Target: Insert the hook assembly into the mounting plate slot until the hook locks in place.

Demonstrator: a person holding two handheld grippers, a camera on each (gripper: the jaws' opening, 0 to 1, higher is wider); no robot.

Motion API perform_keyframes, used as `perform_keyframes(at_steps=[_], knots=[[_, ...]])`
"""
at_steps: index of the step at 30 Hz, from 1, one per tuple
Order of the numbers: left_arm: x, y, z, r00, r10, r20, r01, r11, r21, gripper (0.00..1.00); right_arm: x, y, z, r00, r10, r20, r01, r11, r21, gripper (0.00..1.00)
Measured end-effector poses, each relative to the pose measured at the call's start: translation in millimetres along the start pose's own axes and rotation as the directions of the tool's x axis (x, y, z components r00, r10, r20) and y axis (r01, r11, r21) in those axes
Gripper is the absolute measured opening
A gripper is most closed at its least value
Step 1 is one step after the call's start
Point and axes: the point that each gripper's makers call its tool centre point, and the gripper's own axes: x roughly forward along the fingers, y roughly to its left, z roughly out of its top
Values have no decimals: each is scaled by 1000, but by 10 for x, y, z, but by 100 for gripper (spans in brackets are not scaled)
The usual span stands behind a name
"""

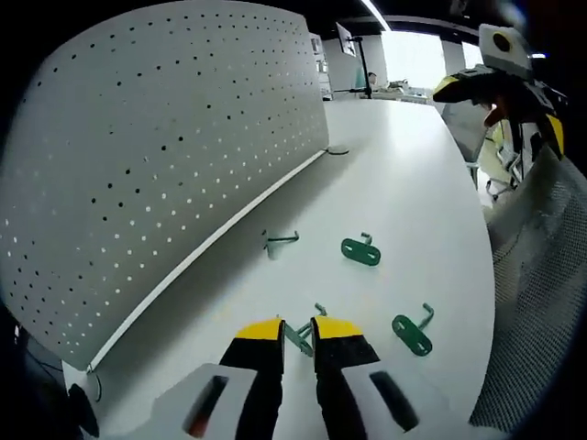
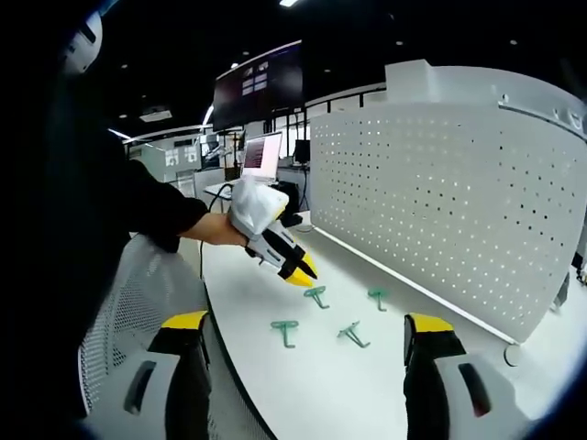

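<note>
Several green hook pieces lie on the white table (image 1: 404,165) in front of a white perforated mounting panel (image 1: 156,156). My left gripper (image 1: 300,328) is down at the table, its yellow-tipped jaws close together with one green hook (image 1: 301,339) between them. Other hooks (image 1: 280,241) (image 1: 360,249) (image 1: 413,332) lie beyond and to the right. In the right gripper view the left gripper (image 2: 301,271), held by a gloved hand, touches a hook (image 2: 316,295); more hooks (image 2: 377,295) (image 2: 284,330) (image 2: 351,335) lie nearby. My right gripper (image 2: 308,323) hangs wide open above the table, also seen as right gripper (image 1: 503,105).
The panel (image 2: 440,202) runs along the table's far side. A grey mesh chair (image 1: 541,275) stands at the table's near edge, also chair (image 2: 138,293). A laptop (image 2: 261,156) and a dark wall screen (image 2: 266,87) sit at the table's far end.
</note>
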Motion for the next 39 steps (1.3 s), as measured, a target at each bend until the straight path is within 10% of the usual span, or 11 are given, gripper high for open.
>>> perform_keyframes(at_steps=[39], knots=[[227, 139, -166, 996, 43, -75, -45, 999, -21, 2, 15, 37, -34, 1000, 1, -2, -1, 1000, 12, 82]])
